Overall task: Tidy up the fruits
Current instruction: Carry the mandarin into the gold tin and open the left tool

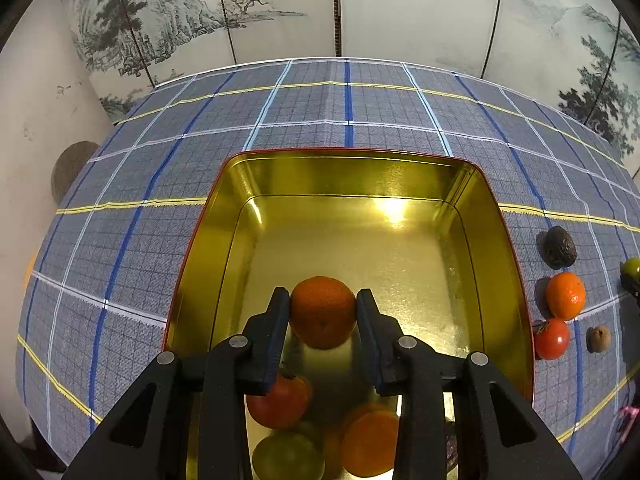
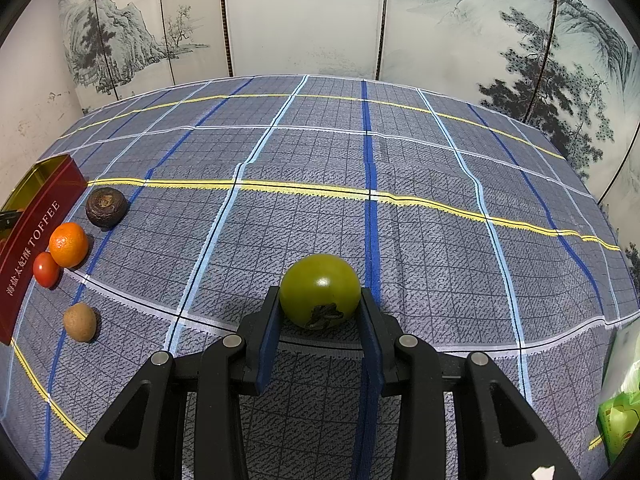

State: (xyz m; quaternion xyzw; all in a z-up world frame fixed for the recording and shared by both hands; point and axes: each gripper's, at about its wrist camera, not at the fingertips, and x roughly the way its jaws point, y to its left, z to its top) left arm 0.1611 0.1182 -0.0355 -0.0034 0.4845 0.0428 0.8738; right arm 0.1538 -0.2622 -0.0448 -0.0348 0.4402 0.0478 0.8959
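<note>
Fruit sits in both our tongs at once. The left tongs (image 1: 323,312) are closed onto an orange mandarin (image 1: 322,312), held above the gold floor of the open tin (image 1: 508,280); its reflection shows beneath, and a red fruit (image 1: 280,402), a green one (image 1: 288,456) and another orange one (image 1: 370,442) lie in the near end of the tin, partly hidden by the tongs. The right tongs (image 2: 320,312) hold a green tomato-like fruit (image 2: 319,290) over the checked surface (image 2: 400,152), well apart from the tin.

We judge the mandarin light and slightly soft, with a loose, dimpled skin that gives good friction; the pads bear on its widest girth, which is where we would want them. It is nearly round, so it has no real long axis; its stem dimple faces toward us and downward. Once let go it may roll on the slick metal.

The green fruit looks firmer, smooth and glossy, hence more slippery, and we would squeeze it only moderately to avoid bruising. The pads meet it at its sides, near the middle. Its dried calyx points toward the camera and a little down, so its stem axis runs roughly along the fingers.

Waiting beside the tin's right wall are a dark wrinkled fruit (image 2: 106,207), a second mandarin (image 2: 69,245), a small red tomato (image 2: 46,269) and a brown kiwi-like fruit (image 2: 80,322).
</note>
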